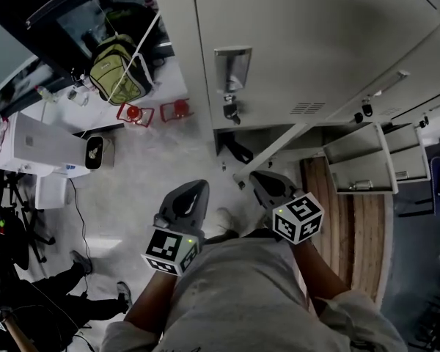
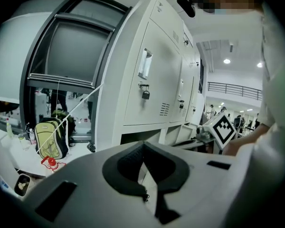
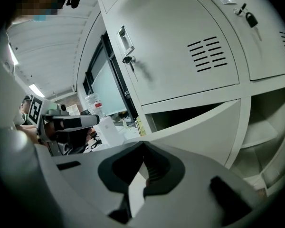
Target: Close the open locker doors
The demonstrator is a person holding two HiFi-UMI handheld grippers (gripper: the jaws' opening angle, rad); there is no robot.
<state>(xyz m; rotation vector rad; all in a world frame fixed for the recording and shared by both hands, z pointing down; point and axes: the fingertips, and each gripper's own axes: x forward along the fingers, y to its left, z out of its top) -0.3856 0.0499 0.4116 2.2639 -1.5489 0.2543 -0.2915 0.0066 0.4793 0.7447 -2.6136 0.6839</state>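
Note:
A bank of grey lockers (image 1: 293, 42) fills the upper right of the head view. One bottom-row door (image 1: 275, 151) stands swung out, seen edge-on. In the right gripper view this door (image 3: 199, 127) hangs ajar just past the jaws, with a dark gap above it. My right gripper (image 1: 262, 178) is shut and empty, its tip close beside that door's free edge. My left gripper (image 1: 192, 195) is also shut and empty, held over the floor left of the door. Two more open doors (image 1: 356, 156) stand further right. The closed upper door (image 2: 154, 80) carries a padlock (image 2: 146, 94).
A green backpack (image 1: 117, 68) and red objects (image 1: 134, 114) lie on the floor at the left. A white box (image 1: 37, 149) stands at the far left. Someone's legs (image 1: 66, 299) show at the bottom left. A wooden strip (image 1: 352, 226) runs along the right.

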